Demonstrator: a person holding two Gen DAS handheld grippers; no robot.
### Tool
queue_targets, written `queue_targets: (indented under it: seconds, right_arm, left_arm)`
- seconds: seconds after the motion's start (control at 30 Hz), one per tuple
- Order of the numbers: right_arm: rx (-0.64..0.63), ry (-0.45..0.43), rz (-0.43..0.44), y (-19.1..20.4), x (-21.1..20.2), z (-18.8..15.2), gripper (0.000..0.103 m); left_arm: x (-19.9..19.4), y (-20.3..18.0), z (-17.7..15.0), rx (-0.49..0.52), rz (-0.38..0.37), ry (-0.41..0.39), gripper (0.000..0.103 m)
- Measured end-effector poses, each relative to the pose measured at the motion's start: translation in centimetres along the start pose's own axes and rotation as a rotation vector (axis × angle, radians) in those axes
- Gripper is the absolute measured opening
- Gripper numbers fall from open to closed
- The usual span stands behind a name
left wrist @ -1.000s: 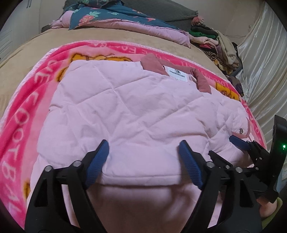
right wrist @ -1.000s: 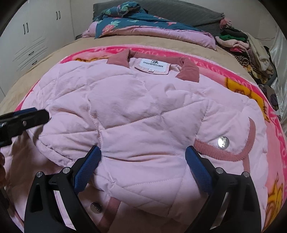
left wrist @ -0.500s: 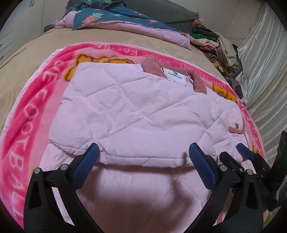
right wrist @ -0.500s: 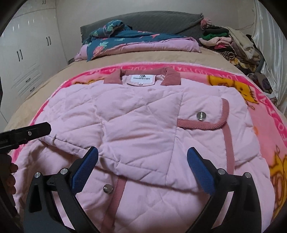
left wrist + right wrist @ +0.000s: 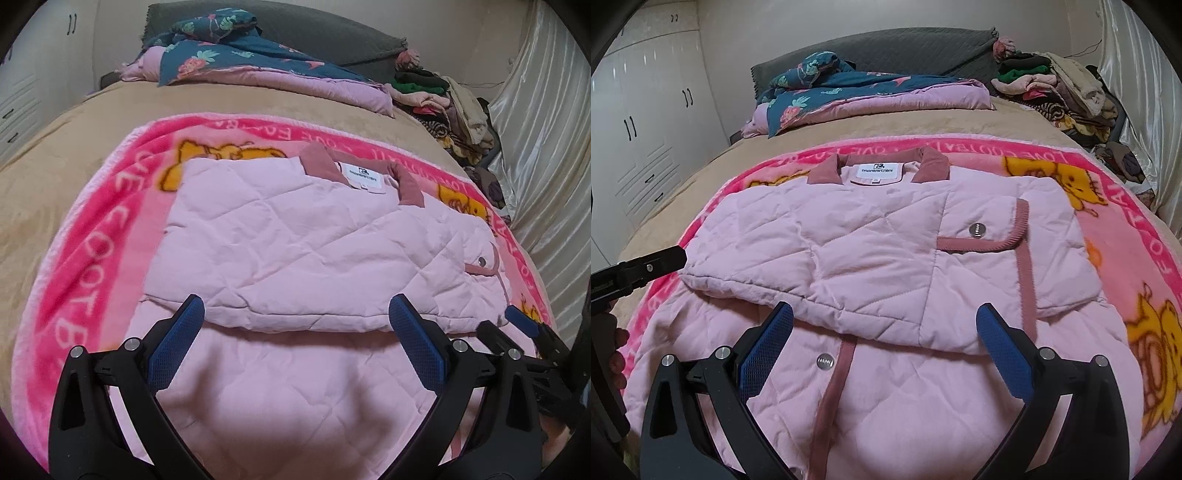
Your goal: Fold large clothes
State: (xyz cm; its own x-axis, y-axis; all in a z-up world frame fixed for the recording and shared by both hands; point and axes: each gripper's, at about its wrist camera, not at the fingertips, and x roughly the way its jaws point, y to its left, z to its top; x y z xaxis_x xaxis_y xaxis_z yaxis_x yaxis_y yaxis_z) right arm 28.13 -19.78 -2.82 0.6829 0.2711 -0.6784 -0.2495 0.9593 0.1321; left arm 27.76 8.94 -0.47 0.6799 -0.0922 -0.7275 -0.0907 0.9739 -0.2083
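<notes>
A pale pink quilted jacket [image 5: 314,243] [image 5: 886,251] with a dusty-rose collar and trim lies on a bright pink cartoon blanket [image 5: 92,236] [image 5: 1108,192]. Its sides are folded across the body, leaving a folded edge running side to side in front of me. My left gripper [image 5: 295,314] hovers open above that edge, nothing between its blue pads. My right gripper [image 5: 884,321] is open too, over the folded edge near a silver snap button [image 5: 825,361]. The right gripper's tip [image 5: 521,321] shows at the right of the left wrist view; the left one's tip [image 5: 653,264] at the left of the right wrist view.
The blanket covers a tan bed [image 5: 55,155]. A folded floral quilt [image 5: 849,92] lies by the grey headboard [image 5: 905,48]. A heap of clothes [image 5: 1063,92] sits at the far right beside a pale curtain [image 5: 546,147]. White wardrobes [image 5: 639,118] stand left.
Both grippers have drawn back and up from the jacket's folded edge. The left gripper's jaws have spread wider. More of the jacket and bed shows in both views.
</notes>
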Motion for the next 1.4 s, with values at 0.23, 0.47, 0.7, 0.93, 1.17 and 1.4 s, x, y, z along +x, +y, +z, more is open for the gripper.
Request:
queue_targets:
  seconds: [0.23, 0.47, 0.7, 0.93, 1.17, 1.4]
  right_arm:
    - [-0.006, -0.022, -0.013, -0.1, -2.2, -0.4, 0.099]
    - [0.007, -0.051, -0.010, -0.2, -3.9, -0.3, 0.099]
    - [0.013, -0.083, 0.006, -0.5, -6.2, 0.0, 0.099]
    - [0.019, -0.109, 0.019, -0.8, -8.6, 0.0, 0.099]
    - [0.012, -0.136, 0.043, -0.7, -11.1, 0.1, 0.099]
    - [0.012, -0.166, 0.056, -0.8, -13.6, -0.3, 0.099]
  left_arm:
    - [-1.5, 0.5, -0.1, -0.024, -0.007, -0.028, 0.094]
    - [-3.7, 0.5, -0.7, 0.012, 0.065, -0.076, 0.094]
    - [-6.8, 1.6, -1.6, -0.069, 0.004, -0.109, 0.094]
    - [-9.5, 1.1, -2.8, -0.074, 0.001, -0.129, 0.094]
    - [-11.9, 1.0, -3.2, -0.080, 0.019, -0.155, 0.094]
    - [-14.0, 0.9, -4.0, -0.104, -0.002, -0.175, 0.094]
